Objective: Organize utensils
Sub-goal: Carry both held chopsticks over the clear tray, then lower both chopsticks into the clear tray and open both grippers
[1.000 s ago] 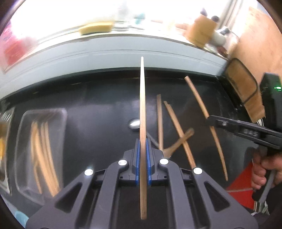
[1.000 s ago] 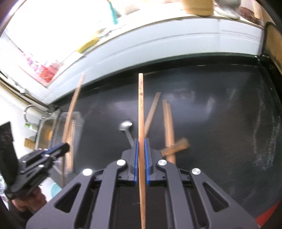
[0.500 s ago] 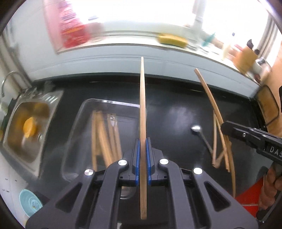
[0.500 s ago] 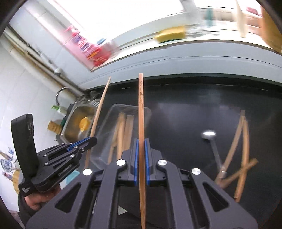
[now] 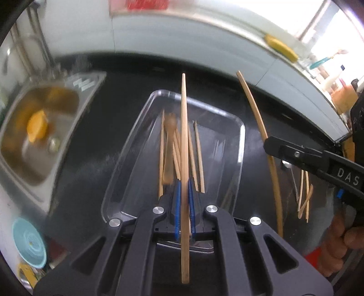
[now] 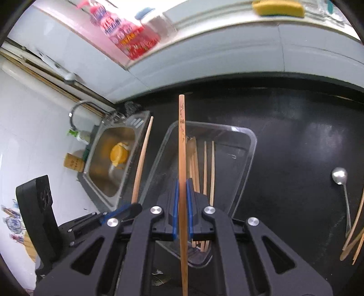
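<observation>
Black countertop (image 6: 295,141) fills most of both views, with a pale tiled wall behind it. Set into its left end is a steel sink (image 5: 34,127) with something orange lying in the basin. Near the middle of the counter sits a clear plastic tray (image 5: 238,145), and several wooden chopsticks (image 6: 212,168) lie lengthwise inside it along with a darker wooden utensil, too blurred to name.

Both hand-held tools hang above that tray. The left gripper (image 5: 183,189) has its blue pads pressed together on a single chopstick (image 5: 184,127), which runs straight out along the fingers over the tray. The right gripper (image 6: 181,189) is clamped the same way on a decorated chopstick (image 6: 181,141), with small dark markings near its far end, also over the tray.

Further right on the counter, well apart from the tray, a metal spoon (image 6: 340,179) lies beside a loose heap of more chopsticks (image 5: 304,195). A yellow sponge (image 6: 277,8) rests on the ledge by the window.
</observation>
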A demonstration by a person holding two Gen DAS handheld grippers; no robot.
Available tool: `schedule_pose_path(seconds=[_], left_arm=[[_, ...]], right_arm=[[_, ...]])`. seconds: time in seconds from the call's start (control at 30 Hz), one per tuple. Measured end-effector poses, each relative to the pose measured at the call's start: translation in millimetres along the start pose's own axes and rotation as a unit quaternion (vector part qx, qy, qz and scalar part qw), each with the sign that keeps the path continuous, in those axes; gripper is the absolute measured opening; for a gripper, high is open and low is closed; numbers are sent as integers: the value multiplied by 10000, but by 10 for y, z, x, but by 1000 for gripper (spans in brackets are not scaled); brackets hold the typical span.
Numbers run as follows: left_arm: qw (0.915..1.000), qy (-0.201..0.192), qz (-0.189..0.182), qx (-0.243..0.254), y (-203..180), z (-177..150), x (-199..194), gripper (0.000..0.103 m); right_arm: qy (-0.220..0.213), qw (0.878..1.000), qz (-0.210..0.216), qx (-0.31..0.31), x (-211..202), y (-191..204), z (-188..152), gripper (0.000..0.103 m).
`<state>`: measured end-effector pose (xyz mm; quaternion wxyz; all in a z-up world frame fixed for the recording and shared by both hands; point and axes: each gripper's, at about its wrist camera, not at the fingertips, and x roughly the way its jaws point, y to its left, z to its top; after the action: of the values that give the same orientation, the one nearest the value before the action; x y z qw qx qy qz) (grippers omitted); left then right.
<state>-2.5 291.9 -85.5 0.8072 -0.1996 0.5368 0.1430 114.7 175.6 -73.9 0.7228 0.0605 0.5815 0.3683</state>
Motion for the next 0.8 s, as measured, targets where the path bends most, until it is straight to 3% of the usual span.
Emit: schedule_pose_path(seconds=[0.3, 0.8], left_arm=[[9992, 334, 200, 18, 153, 10, 521, 6], [9981, 413, 461, 83, 222, 118, 733, 6]], right_arm=[[379, 9986, -359, -8, 597, -41, 51, 7], [757, 9950, -488, -428, 881, 66, 67, 7]])
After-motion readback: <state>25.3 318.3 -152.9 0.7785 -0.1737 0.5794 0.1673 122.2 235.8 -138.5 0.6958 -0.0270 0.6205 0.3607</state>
